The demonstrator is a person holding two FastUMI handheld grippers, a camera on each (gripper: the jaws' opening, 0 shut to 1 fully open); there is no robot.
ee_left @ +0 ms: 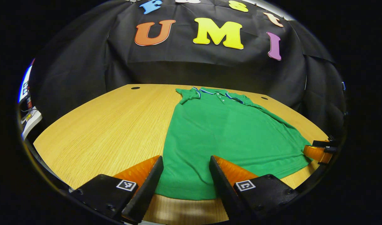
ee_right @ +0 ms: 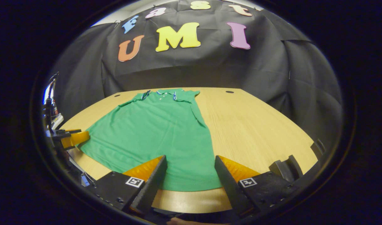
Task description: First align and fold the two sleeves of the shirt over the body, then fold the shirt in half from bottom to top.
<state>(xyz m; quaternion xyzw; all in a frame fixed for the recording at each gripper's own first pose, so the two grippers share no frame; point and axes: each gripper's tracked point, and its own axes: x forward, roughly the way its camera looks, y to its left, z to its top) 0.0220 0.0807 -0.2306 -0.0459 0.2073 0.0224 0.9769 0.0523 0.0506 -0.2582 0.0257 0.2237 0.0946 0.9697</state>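
Fingers of the left gripper point(ee_left: 186, 162) stand well apart near the shirt's bottom hem, holding nothing, with green cloth showing in the gap between them. In the right gripper view, the right gripper point(ee_right: 191, 162) is likewise spread wide and holds nothing, its fingers framing the hem at the shirt's other bottom corner. The green shirt point(ee_left: 228, 134) lies flat on the wooden table point(ee_left: 115, 125), collar at the far end toward the booth's black cloth wall and hem at the near edge; its collar point(ee_left: 217, 93) has blue and white trim and small buttons below it. Both sleeves look already folded in over the body, so the shirt forms a long tapering shape. Each view catches the other gripper farther off, just beside the shirt's side edge. Two dark round holes sit in the table's far corners.
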